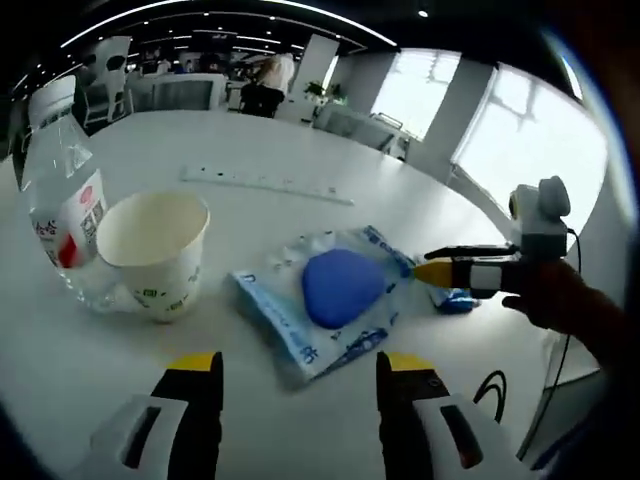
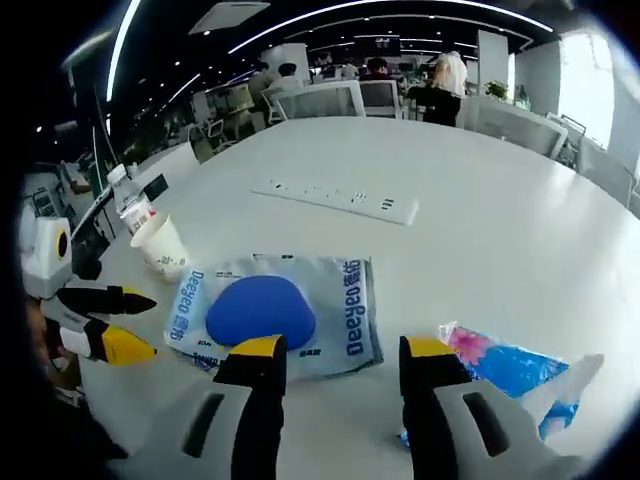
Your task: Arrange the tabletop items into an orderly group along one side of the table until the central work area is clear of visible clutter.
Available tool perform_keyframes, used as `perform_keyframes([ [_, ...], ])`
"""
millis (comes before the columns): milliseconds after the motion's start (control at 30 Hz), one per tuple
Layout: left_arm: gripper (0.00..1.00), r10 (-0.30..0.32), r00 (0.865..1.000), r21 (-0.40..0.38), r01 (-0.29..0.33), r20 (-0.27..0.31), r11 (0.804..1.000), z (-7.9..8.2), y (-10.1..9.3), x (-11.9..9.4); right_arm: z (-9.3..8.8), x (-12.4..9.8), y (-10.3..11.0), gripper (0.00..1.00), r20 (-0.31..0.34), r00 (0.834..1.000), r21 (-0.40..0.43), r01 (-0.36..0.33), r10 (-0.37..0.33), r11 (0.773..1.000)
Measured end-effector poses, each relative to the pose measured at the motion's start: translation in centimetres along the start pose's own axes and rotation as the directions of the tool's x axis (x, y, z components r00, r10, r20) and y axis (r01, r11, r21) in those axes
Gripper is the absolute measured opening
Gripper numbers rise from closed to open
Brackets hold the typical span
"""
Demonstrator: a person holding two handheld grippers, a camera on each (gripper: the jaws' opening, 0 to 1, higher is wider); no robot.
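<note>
A clear packet printed in blue (image 1: pixel 335 295) with a blue lump inside lies flat on the white table (image 1: pixel 300 140). My left gripper (image 1: pixel 300 375) is open, its yellow-tipped jaws just short of the packet's near edge. To the left stand a paper cup (image 1: pixel 155 250) and a water bottle (image 1: pixel 60 200). My right gripper (image 1: pixel 425 270) reaches in from the right, at the packet's far edge. In the right gripper view the packet (image 2: pixel 275 310) lies just ahead of my open right gripper (image 2: pixel 343 360). A colourful snack wrapper (image 2: pixel 510 370) lies to its right. The left gripper (image 2: pixel 150 322) shows at the left, open.
A white power strip (image 1: pixel 265 185) lies further back on the table; it also shows as the power strip (image 2: pixel 335 200). The cup (image 2: pixel 163 245) and bottle (image 2: pixel 130 210) stand near the table's left edge. Chairs, desks and people are beyond the table.
</note>
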State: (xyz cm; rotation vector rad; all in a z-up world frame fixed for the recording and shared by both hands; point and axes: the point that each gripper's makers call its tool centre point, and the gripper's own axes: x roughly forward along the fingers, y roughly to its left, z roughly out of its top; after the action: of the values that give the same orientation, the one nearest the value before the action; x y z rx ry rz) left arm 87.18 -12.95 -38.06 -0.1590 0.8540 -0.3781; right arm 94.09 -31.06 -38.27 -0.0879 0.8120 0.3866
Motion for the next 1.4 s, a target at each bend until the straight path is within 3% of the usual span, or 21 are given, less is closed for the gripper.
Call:
perform_keyframes([
  [33,0.61,0.006,1.000,0.001,-0.006,-0.009,1.000,-0.1,0.2,0.4,-0.3,0.3,-0.2,0.37,-0.028,0.999,-0.019,0.016,-0.017,1.000],
  [233,0.52,0.004,1.000,-0.024,-0.004,-0.012,1.000,-0.2,0.3,1.4,-0.4,1.9,-0.1,0.32,-0.047,0.999,-0.027,0.013,-0.014,1.000],
  [333,0.45,-0.032,0.999,-0.026,0.031,-0.031,0.999,-0.6,-0.1,2.2,-0.9,2.4,-0.3,0.33,-0.071,0.997,-0.032,0.024,-0.026,0.999],
  [533,0.36,-0.051,0.998,-0.036,0.050,-0.030,0.998,-0.5,-0.7,3.2,-1.8,3.0,-0.1,0.31,-0.101,0.995,0.007,0.012,-0.011,1.000],
  [733,0.24,-0.023,0.999,0.014,0.024,-0.029,1.000,-0.7,-0.2,3.7,-1.7,2.8,0.0,0.27,-0.096,0.995,-0.017,0.006,-0.008,1.000],
  [867,0.13,-0.023,0.999,0.023,0.024,-0.041,0.999,-0.8,0.0,3.8,-1.8,2.8,0.0,0.05,-0.100,0.995,-0.027,0.007,-0.010,1.000],
  [1167,0.02,-0.042,0.999,0.077,0.044,-0.031,0.996,0.0,-0.1,4.1,-2.3,1.8,0.2,0.00,-0.117,0.993,-0.001,0.004,-0.004,1.000],
  [1400,0.00,-0.046,0.998,0.128,0.051,-0.035,0.990,0.0,-0.3,3.6,-1.7,0.7,0.7,0.00,-0.094,0.996,-0.031,0.009,-0.011,0.999],
])
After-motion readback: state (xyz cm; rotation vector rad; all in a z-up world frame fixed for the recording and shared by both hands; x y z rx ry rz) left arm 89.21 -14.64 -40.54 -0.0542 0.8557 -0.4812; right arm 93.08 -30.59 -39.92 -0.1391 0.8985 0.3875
